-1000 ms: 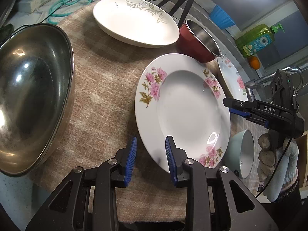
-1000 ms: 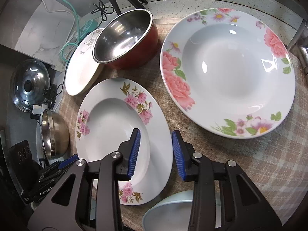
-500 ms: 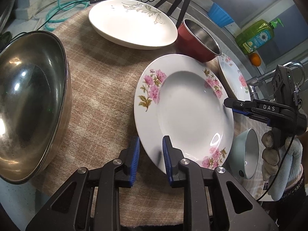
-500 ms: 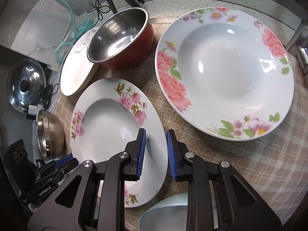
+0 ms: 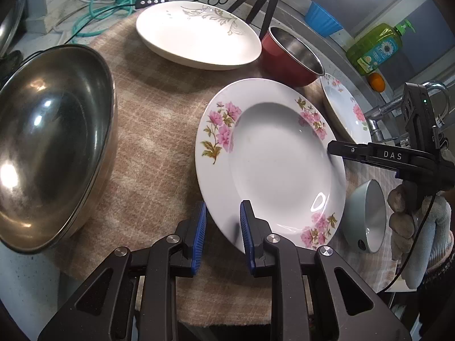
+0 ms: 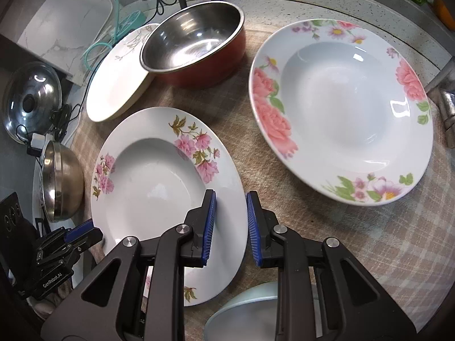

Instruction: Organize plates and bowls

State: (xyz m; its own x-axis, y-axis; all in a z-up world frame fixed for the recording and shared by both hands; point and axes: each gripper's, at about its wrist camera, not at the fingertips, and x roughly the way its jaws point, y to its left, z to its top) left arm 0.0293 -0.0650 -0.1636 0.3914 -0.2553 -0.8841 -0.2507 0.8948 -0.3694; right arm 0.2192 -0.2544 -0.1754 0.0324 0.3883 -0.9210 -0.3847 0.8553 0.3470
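Observation:
A white soup plate with pink flowers (image 5: 278,170) (image 6: 153,182) lies on the checked cloth (image 5: 156,130). My left gripper (image 5: 222,233) straddles its near-left rim, one blue pad over the plate and one outside the edge, closed down on it. At the opposite rim my right gripper (image 6: 231,221) is clamped the same way. A gloved hand (image 5: 403,216) holds the right gripper. A larger plate with big roses (image 6: 341,108) (image 5: 344,108) lies to the right. A red bowl with a steel inside (image 6: 196,42) (image 5: 290,54) stands behind, beside a cream plate (image 5: 196,34) (image 6: 116,79).
A big steel bowl (image 5: 51,147) (image 6: 61,182) sits at the cloth's left edge. A pale green bowl (image 5: 366,216) (image 6: 244,312) lies just under the right gripper. A faucet (image 6: 443,96), a soap bottle (image 5: 375,48), a pot lid (image 6: 31,102) and cables ring the cloth.
Both grippers' jaws have narrowed from a wider gap onto the rim of the pink-flowered plate. Neither hand has shifted much.

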